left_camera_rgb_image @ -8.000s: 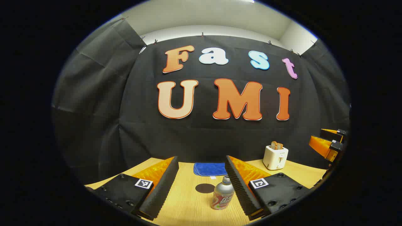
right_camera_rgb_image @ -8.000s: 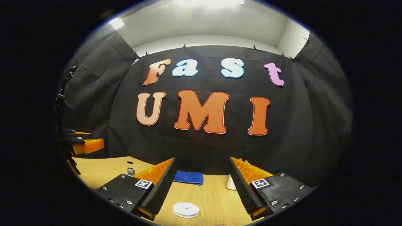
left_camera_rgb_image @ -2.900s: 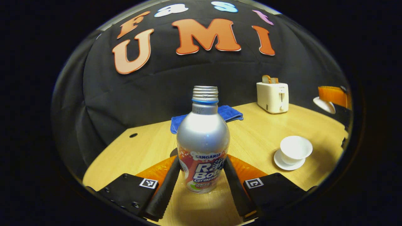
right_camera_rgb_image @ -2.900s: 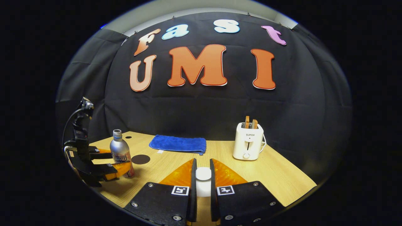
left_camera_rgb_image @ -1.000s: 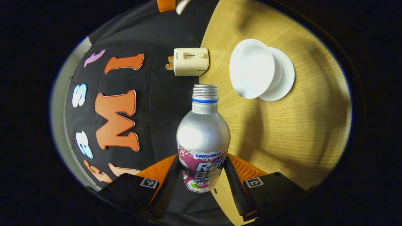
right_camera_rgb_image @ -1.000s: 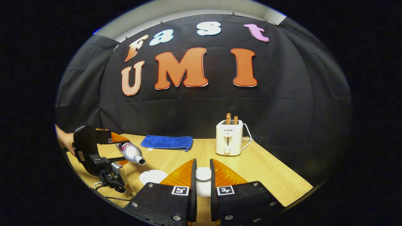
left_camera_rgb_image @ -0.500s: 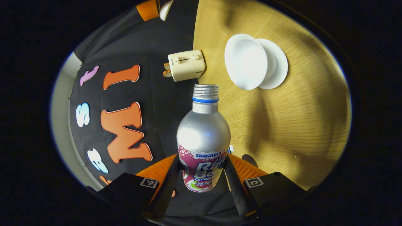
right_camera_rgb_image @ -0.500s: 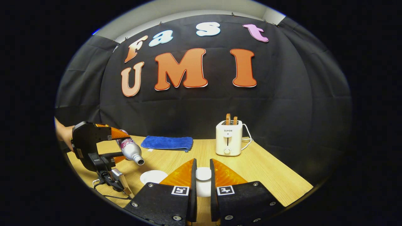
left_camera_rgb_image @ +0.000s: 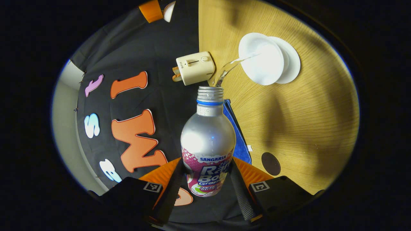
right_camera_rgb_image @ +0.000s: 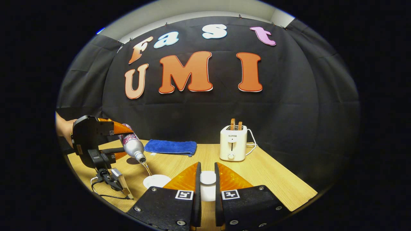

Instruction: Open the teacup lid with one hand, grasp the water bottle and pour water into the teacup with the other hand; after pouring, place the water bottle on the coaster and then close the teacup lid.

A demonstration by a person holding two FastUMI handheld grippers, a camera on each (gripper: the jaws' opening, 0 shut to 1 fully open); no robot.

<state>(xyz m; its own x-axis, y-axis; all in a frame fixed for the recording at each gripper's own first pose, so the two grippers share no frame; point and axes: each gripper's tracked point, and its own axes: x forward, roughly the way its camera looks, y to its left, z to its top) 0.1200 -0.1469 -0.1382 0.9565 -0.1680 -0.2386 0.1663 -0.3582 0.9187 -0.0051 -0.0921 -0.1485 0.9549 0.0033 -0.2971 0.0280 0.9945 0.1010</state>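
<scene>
At one o'clock of the left gripper view sat the teacup (left_camera_rgb_image: 261, 62), taking the stream from my water bottle (left_camera_rgb_image: 208, 141), clenched in my left tongs (left_camera_rgb_image: 205, 183). My right tongs (right_camera_rgb_image: 205, 189) pinched the lid (right_camera_rgb_image: 208, 177). Next, I judged: level the bottle, then seek the coaster (left_camera_rgb_image: 270, 163) at five o'clock on the counter (left_camera_rgb_image: 305, 122).

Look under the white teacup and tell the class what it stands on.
Under the teacup a white saucer peeks out on one side, resting on the wooden table. The saucer's middle is covered by the cup. A water stream runs into the cup.
</scene>
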